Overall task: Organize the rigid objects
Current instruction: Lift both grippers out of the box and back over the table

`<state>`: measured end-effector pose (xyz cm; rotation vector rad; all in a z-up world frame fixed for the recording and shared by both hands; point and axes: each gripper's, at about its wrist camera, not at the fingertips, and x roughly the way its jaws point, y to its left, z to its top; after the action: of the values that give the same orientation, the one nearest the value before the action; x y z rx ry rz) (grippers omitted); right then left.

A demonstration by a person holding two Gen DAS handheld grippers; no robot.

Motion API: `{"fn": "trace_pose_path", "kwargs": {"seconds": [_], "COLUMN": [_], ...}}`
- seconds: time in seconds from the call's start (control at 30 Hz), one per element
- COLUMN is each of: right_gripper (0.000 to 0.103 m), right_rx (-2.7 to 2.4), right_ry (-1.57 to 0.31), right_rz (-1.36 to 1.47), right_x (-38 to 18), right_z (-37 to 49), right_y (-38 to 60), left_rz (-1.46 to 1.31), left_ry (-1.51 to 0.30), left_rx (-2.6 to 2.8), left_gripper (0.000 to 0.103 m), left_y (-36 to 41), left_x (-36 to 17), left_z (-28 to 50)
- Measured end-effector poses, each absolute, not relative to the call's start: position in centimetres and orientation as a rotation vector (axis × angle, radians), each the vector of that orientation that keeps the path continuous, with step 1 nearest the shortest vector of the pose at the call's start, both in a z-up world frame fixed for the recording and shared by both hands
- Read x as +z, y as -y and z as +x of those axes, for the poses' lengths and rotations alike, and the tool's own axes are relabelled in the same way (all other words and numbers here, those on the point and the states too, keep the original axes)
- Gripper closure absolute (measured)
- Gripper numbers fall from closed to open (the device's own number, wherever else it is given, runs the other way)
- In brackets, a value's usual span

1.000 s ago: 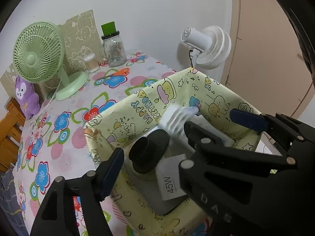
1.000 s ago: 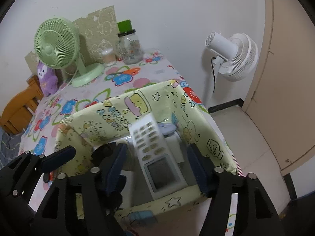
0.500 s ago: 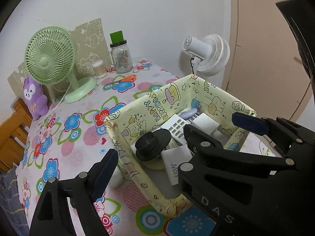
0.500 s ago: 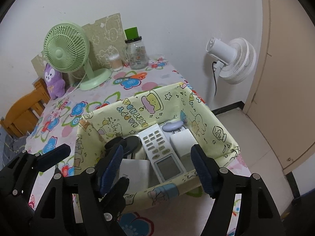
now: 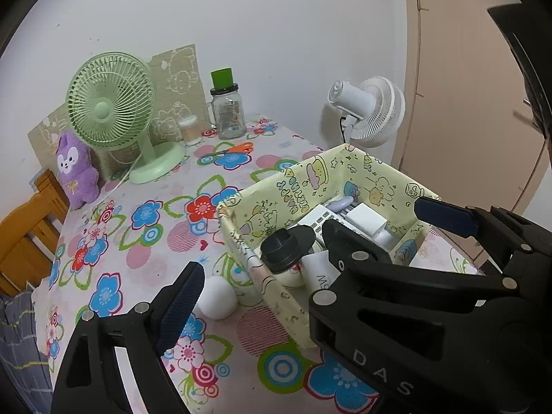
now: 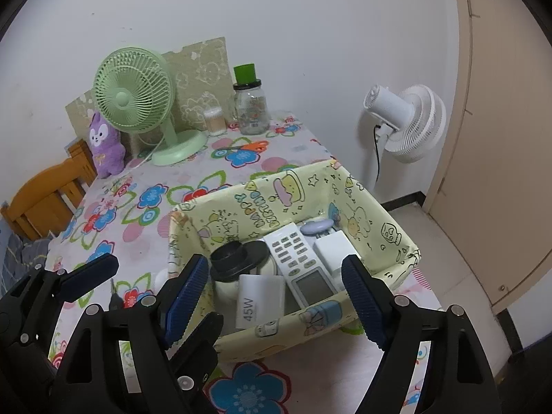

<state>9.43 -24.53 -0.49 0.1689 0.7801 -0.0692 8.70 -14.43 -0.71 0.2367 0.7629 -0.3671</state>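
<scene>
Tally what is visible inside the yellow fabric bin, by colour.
White: 3 - remote, 45W charger box, small white box
Black: 1 - round black piece
Lilac: 1 - oval gadget
Total: 5 in the bin; more may lie hidden underneath.

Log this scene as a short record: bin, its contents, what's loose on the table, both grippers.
bin: yellow cartoon-print fabric bin on the floral tablecloth
contents: remote control, white charger marked 45W, black round lid, white adapter, lilac oval
outside: white ball beside the bin
left gripper: jaws opening, empty
right gripper: jaws opening, empty
</scene>
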Motion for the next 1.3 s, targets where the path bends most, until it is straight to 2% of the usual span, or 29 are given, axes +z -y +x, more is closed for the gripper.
{"fn": "trace_pose_path", "kwargs": {"seconds": [0.7, 1.3], "right_gripper": [0.019, 0.011], "right_rx": [-0.048, 0.005], "right_ry": [-0.722, -0.677], "right_rz": [0.096, 0.063], "right_x": [1.7, 2.1], "right_z": [6.7, 5.2], "right_y": [19.5, 15.2], "left_rz": [0.193, 0.153], "left_ry": [-0.707, -0.691], "left_rx": [-0.328, -0.269], "left_gripper": [0.010, 0.007], "left_y": [9.5, 5.3], "left_x": [0.7, 0.5], "left_z": [5.7, 4.1]}}
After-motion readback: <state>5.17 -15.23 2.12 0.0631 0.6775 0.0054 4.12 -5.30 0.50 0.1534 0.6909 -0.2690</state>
